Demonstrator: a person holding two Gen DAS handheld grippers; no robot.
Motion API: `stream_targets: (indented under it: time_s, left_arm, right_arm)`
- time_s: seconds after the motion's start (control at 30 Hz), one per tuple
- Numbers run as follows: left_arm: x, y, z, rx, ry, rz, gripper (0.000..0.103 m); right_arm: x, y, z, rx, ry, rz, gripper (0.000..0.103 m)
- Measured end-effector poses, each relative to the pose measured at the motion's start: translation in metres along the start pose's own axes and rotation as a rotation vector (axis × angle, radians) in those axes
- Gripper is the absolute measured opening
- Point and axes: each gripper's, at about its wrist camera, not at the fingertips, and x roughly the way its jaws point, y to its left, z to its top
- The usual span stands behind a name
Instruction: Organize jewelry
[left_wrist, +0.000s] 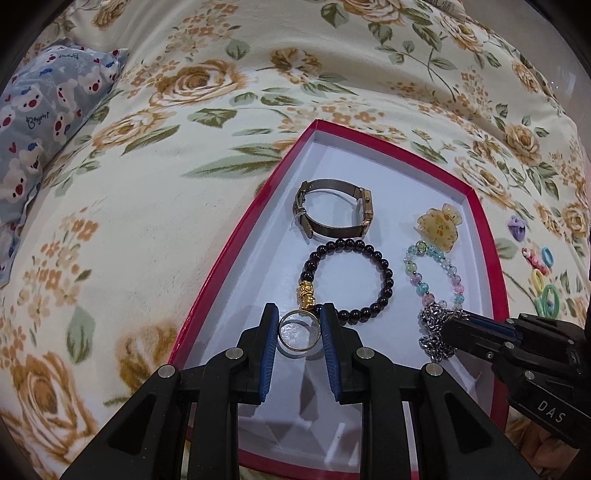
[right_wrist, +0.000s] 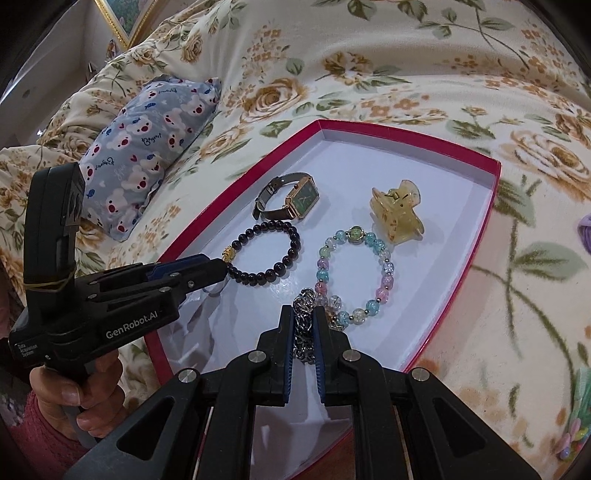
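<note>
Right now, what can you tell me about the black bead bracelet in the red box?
The black bead bracelet is a ring of round, glossy dark beads with one small gold charm. It lies flat on the white floor of the red box, just below the watch and left of the pastel bead bracelet. The left gripper, closed around a ring, sits right at the charm end; its right fingertip appears to touch the beads.

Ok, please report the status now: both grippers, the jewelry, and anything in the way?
Left gripper shut on ring, over red box. Right gripper shut on silver chain. Black bead bracelet and pastel bracelet crowd both drop spots.
</note>
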Motion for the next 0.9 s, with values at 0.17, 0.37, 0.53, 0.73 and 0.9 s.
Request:
stream_targets:
  time_s: [0.17, 0.37, 0.53, 0.73, 0.9]
  left_arm:
    - [-0.001, 0.002, 0.000, -0.016, 0.002, -0.013, 0.023]
    - [-0.003, 0.005, 0.001, -0.030, 0.012, -0.031, 0.026]
    - [-0.012, 0.006, 0.000, -0.046, 0.005, -0.040, 0.027]
    - [-0.034, 0.001, -0.006, -0.055, -0.031, -0.055, 0.038]
    - [-0.053, -0.010, -0.013, -0.049, -0.056, -0.076, 0.041]
  right_arm:
    - [0.000, 0.000, 0.000, 0.006, -0.001, 0.008, 0.014]
    - [-0.008, -0.002, -0.001, 0.021, -0.021, 0.022, 0.016]
    - [-0.028, -0.003, 0.000, 0.036, -0.060, 0.026, 0.019]
    - [-0.068, -0.011, -0.008, 0.063, -0.131, 0.016, 0.031]
    - [-0.097, -0.025, -0.019, 0.097, -0.168, -0.012, 0.032]
